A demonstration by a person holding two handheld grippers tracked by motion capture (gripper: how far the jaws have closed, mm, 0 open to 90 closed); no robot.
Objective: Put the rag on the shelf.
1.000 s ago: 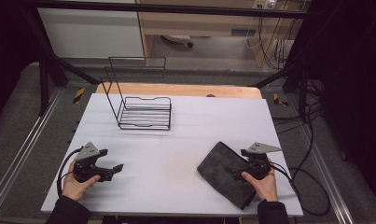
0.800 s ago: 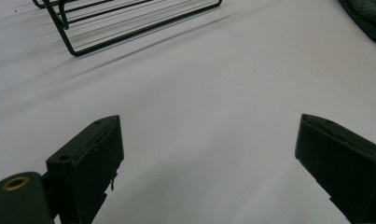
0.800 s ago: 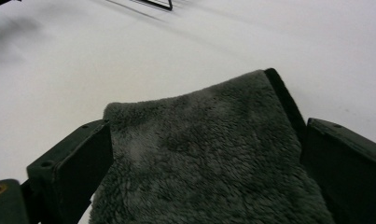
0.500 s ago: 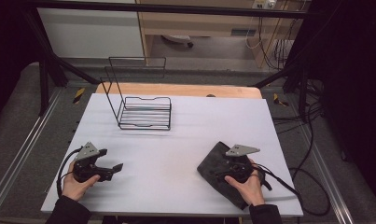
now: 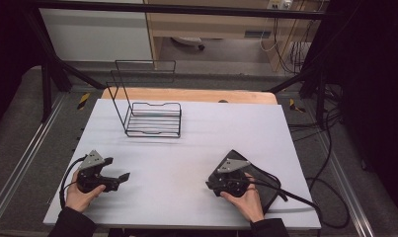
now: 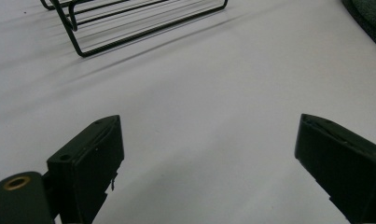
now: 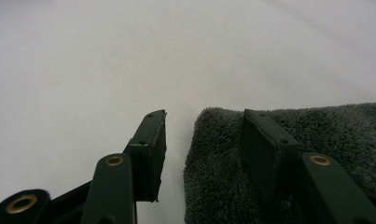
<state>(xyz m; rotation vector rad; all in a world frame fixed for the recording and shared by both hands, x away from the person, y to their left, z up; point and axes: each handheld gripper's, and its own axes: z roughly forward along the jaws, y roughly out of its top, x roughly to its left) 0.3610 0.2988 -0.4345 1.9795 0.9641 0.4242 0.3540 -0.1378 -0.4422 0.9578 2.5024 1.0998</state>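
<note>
Towel lay flat, long axis running away from right tongs; jaws half-closing astride its edge, not gripping yet. Left tongs wide open, empty.

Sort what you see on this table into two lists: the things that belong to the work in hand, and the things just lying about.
In the work:
- dark towel, its edge between the jaws
- right gripper, jaws just closing astride that edge, not yet pinching it

Lying about:
- wire rack, at the far side
- left gripper, open over bare table
- cables

dark grey towel, black wire rack, white table
</note>
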